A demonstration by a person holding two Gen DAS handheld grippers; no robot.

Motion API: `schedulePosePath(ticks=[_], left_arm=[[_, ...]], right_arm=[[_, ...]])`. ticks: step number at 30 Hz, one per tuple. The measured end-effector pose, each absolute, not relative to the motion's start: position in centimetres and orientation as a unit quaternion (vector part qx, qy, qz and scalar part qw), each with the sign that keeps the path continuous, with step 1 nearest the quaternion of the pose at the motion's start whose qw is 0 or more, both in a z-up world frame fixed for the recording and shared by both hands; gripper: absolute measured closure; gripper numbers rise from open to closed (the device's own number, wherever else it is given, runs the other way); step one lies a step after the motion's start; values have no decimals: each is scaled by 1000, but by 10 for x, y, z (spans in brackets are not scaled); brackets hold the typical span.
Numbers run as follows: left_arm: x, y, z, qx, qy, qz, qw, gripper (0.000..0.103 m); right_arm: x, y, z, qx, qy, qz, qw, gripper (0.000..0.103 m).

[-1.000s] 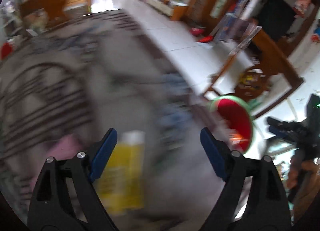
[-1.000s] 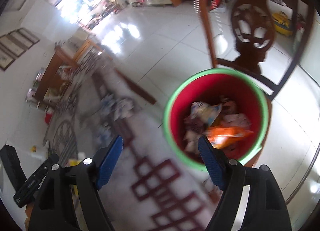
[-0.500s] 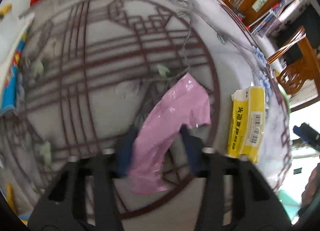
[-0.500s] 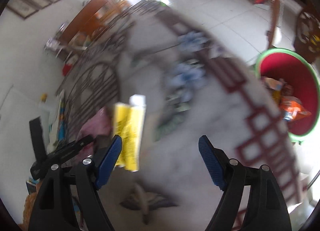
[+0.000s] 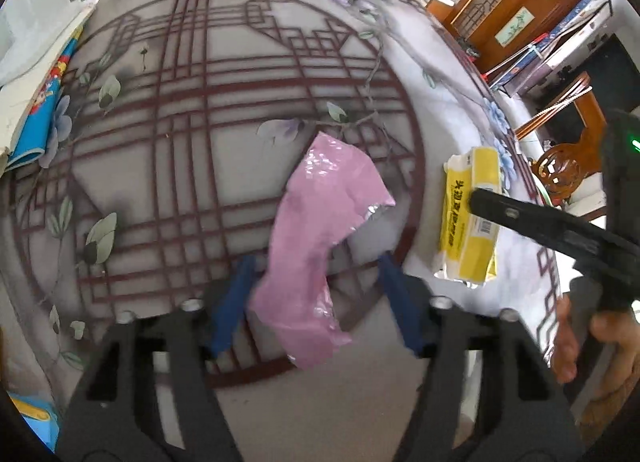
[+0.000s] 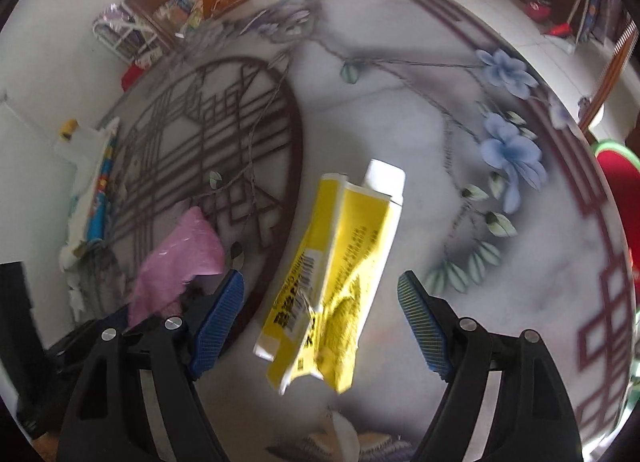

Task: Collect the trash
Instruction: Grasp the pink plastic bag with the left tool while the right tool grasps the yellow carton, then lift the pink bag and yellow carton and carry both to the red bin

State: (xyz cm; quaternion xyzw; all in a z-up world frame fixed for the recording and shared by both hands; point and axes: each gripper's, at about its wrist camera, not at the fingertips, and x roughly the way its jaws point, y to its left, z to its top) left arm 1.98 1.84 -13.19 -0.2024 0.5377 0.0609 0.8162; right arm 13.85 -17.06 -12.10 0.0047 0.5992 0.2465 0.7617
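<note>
On the patterned marble-look bench, both tools are at the pick-up step: left tool, jaws just reopened, straddles the crumpled pink foil wrapper, and right tool, jaws apart, straddles the flattened yellow paper carton; each must next close.

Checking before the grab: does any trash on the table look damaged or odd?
Yes. The pink wrapper is torn, with its silver lining showing at one corner. The yellow packet is crumpled and ripped open at its near end.

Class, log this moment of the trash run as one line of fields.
left gripper: open, just reopening, astride pink wrapper | right gripper: open over yellow wrapper | both wrappers on table
</note>
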Motion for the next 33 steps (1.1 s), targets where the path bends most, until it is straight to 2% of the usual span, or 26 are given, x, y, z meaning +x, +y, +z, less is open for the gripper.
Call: schedulePosePath(ticks=[4,6,9,11,14,16,18,24,33], left_arm=[[19,21,-126,-197,525,50,826,34],[23,22,-127,-195,525,50,827,34],[34,24,-132,-193,526,48,827,34],[40,25,-137,-188,532,52,824,35],[46,26,-148,-193,548,55,812,50],[46,26,-152,-197,553,56,808,71],[44,25,-152,-204,552,56,807,76],[39,21,-132,-215,523,55,823,81],[43,3,-91,-213,481,33,850,81]], right_arm=[[139,-164,-129,-9,608,244,756,33],[138,-162,-129,-21,607,246,756,56],[137,-163,-126,-27,608,253,752,72],[136,-169,-119,-18,600,257,758,72],[132,-178,-106,-9,584,264,768,72],[129,-184,-98,-9,574,270,773,72],[124,-191,-88,-8,561,275,781,72],[113,-204,-71,-3,531,276,801,72],[109,-220,-58,9,516,271,813,72]])
